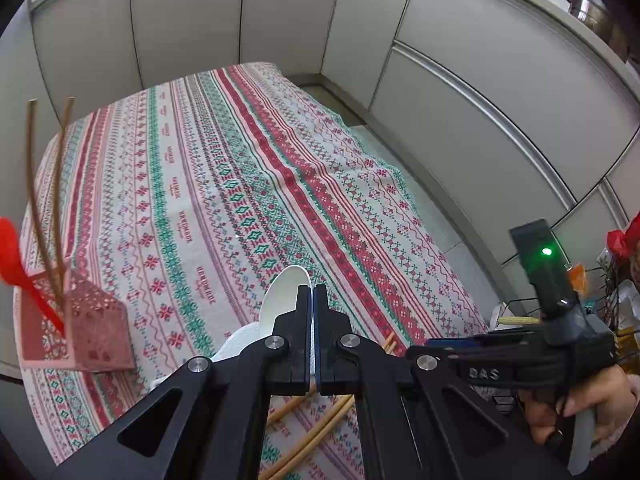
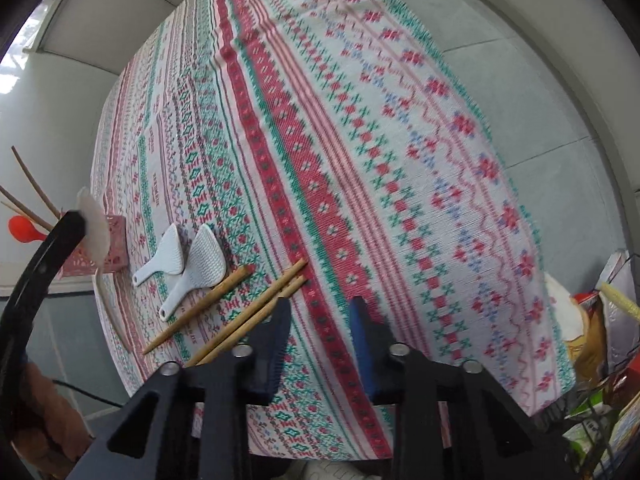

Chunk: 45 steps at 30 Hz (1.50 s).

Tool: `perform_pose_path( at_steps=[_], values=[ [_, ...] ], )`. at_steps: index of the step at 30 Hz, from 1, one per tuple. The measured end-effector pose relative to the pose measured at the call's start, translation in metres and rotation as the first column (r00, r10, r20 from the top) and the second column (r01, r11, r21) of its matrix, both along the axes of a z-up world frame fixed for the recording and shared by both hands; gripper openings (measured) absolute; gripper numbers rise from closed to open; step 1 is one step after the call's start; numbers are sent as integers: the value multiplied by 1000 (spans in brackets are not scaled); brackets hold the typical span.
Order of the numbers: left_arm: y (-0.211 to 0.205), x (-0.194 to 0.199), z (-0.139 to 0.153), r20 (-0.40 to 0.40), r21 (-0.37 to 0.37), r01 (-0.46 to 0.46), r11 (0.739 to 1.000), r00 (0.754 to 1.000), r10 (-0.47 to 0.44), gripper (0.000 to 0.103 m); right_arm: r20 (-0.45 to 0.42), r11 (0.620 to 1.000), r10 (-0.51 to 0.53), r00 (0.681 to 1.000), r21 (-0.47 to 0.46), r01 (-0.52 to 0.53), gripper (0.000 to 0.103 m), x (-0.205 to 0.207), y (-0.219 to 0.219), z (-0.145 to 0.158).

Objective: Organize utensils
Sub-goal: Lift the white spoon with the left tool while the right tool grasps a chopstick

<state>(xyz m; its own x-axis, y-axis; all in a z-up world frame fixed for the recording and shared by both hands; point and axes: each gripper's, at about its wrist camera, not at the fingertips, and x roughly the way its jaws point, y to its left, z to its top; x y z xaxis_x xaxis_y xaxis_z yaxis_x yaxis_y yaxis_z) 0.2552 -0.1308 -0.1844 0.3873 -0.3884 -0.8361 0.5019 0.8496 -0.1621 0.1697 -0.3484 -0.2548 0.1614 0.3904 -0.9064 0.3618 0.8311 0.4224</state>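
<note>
Grey cabinet panels (image 1: pixel 280 20) wall in a table spread with a red, green and white patterned tablecloth (image 1: pixel 248 168). At its left edge stands a pink perforated utensil holder (image 1: pixel 96 320), with dark chopsticks (image 1: pixel 30 184) and a red spoon (image 1: pixel 16 256) sticking up out of it. The left gripper (image 1: pixel 311 292) has its jaws pressed together on a white rice paddle (image 1: pixel 286 296), lifted above the cloth. The right gripper (image 2: pixel 320 308) hovers with its jaws wide apart, holding nothing. On the cloth lie two more white rice paddles (image 2: pixel 188 268) side by side near the holder, with several bamboo chopsticks (image 2: pixel 248 312) just beside them.
</note>
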Motion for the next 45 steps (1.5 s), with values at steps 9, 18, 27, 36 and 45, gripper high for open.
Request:
perform_pose_path(
  at_steps=[9,18,27,36,45],
  values=[
    [46,-30,34,45,-73,-8,997,999,11,0,24,996,-6,1000,92,4,20,9,43,2],
    [96,-48,46,61,-99,-50,994,997,56,0,-42,995,-99,994,24,100,20,24,68,-11],
    [145,-56,53,55,-136,-110,985,991,118,0,-43,979,-165,985,-126,158,20,46,101,-6],
    [169,-51,55,13,-200,-161,967,986,167,0,-32,964,-160,987,-221,149,24,85,131,-8],
    [181,-45,57,-18,-290,-184,939,982,187,0,38,979,-187,982,-80,189,12,102,117,-18]
  ],
)
